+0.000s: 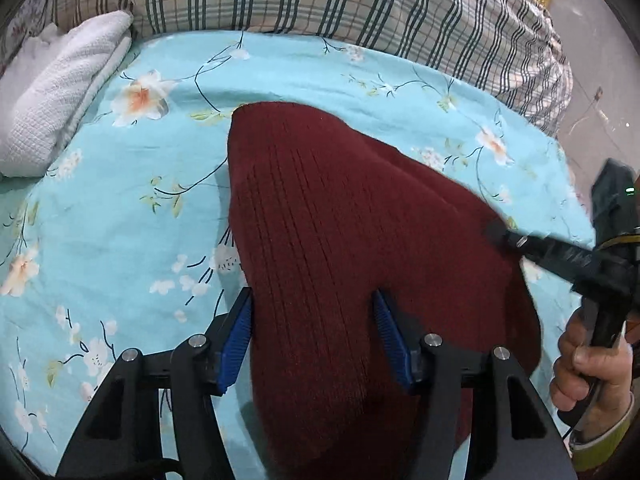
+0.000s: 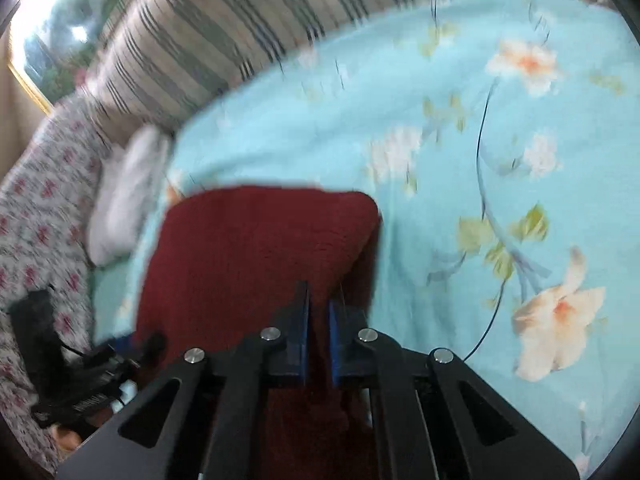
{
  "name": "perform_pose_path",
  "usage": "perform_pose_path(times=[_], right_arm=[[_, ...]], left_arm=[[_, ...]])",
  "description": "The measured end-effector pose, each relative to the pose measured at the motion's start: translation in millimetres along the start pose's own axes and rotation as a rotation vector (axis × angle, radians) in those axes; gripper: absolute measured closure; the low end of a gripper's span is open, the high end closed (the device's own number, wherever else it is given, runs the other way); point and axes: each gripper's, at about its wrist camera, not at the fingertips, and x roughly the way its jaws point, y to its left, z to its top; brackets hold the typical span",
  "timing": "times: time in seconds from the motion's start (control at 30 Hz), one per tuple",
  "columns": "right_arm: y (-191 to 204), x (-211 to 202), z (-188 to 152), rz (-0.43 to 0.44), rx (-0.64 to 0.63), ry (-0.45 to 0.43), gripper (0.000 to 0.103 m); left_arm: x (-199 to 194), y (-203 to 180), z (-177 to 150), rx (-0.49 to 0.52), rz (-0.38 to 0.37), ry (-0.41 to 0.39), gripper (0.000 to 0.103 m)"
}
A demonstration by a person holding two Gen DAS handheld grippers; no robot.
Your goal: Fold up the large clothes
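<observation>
left wrist view: the left gripper (image 1: 314,320) stands spread wide, its blue pads on either side of the dark red knit sweater (image 1: 340,216) with nothing pinched. the right gripper (image 2: 318,316) is nearly pressed together on a ridge of the knit. the sweater lies part-folded on the blue floral sheet (image 1: 120,208). with only one thin pinch holding, the heavy knit could slip free or drag the fold crooked.

Turquoise floral bedsheet (image 1: 120,220) fills centre; plaid quilt (image 1: 320,0) along top; folded white towel (image 1: 56,92) upper left.
</observation>
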Motion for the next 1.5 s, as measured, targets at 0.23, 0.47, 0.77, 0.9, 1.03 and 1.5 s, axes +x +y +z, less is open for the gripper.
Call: perform_pose_path(times=[0.23,0.47,0.77,0.9,1.03,1.5], right_arm=[[42.9,-58.6,-6.2,-0.094,-0.133,-0.187,0.082],[49.0,1.3,-27.2,-0.083,-0.210,-0.014,0.082],[47.4,-30.5,-29.3,-0.038,-0.159,-0.023,0.080],[57.6,-55.0,-42.0,-0.021,-0.183,-0.038,0.073],[62.7,-72.3,-60.7,-0.019,-0.206,-0.037,0.063],[56.7,-105.3,-151.3,-0.110,-0.280,0.023,0.025]], left_arm=[[0.2,8.9,0.1,-0.022,-0.032,0.003,0.044],[1.7,5.0,-4.4,0.000,-0.012,-0.008,0.042],[-22.9,11.4,-15.0,-0.061,-0.042,-0.024,0.037],[-47.4,8.2,-35.6,-0.034,-0.004,-0.046,0.027],[-67.2,5.7,-65.5,-0.010,0.037,-0.044,0.022],[-93.8,-16.4,-152.7,0.137,0.135,0.034,0.020]])
